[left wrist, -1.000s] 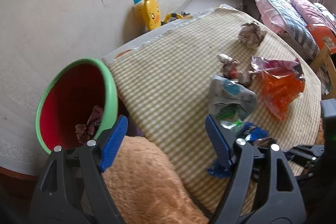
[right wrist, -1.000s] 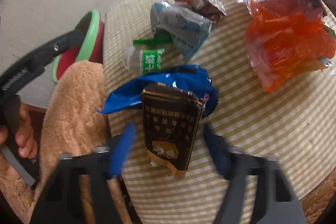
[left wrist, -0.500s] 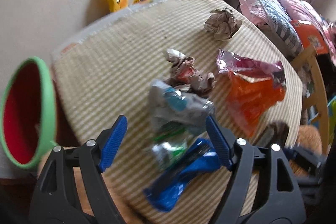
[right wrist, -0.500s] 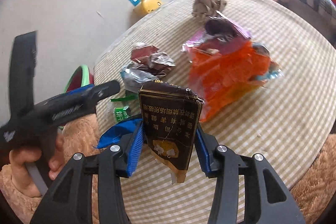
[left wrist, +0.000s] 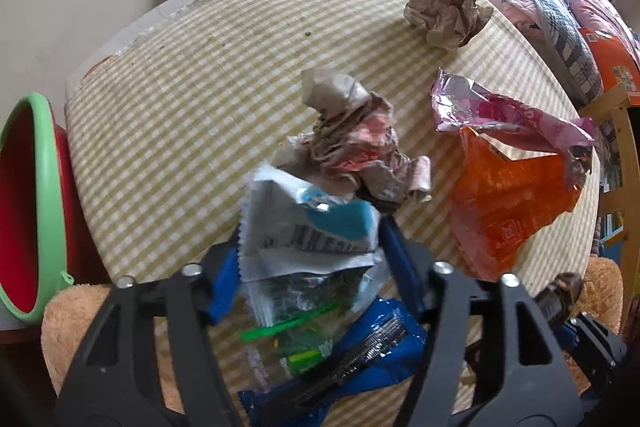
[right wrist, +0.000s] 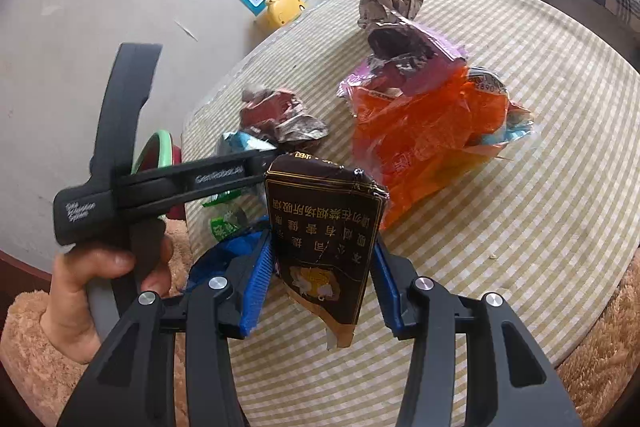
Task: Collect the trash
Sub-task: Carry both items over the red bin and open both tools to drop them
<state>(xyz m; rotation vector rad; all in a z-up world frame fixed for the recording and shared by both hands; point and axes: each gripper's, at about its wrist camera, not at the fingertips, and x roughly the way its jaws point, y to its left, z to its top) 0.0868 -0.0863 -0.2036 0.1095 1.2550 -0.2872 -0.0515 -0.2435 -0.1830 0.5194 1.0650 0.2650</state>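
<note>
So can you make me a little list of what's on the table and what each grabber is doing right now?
table: round, checked cloth
left gripper: jaws just closing around the silver wrapper
right gripper: shut on the dark packet, held off the table
trash on the table: paper ball, crumpled wrappers, orange bag, blue wrapper
bin: green rim, red inside, beside the table edge

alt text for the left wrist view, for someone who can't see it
The left gripper has just been closing around a silver and blue wrapper on a checked round table. More litter lies near: a crumpled paper wad, an orange bag, a blue wrapper. A green-rimmed bin stands left.
</note>
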